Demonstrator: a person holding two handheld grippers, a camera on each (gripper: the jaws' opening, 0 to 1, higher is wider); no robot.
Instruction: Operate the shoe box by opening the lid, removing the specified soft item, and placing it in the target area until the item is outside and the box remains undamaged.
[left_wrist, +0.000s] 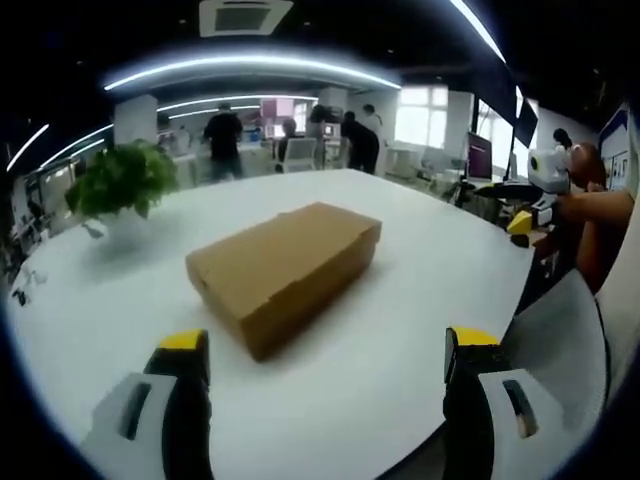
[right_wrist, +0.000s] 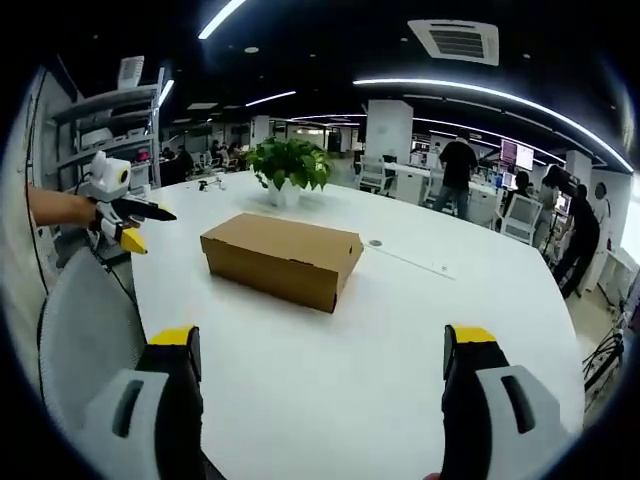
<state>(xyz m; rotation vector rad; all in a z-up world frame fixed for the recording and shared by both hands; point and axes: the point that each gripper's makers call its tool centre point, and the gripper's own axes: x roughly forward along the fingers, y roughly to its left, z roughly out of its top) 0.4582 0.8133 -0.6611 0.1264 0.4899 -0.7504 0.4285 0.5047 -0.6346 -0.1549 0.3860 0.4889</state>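
Approaching, nothing yet touched: shoe box (left_wrist: 283, 270) sat closed at centre frame on the white worktop (left_wrist: 400, 330). Left tool (left_wrist: 325, 365) and right tool (right_wrist: 320, 360) gaped wide, empty. Next called for reaching the lid edge gently.

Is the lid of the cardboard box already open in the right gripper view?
No, the cardboard box lies flat on the white table with its lid fully closed.
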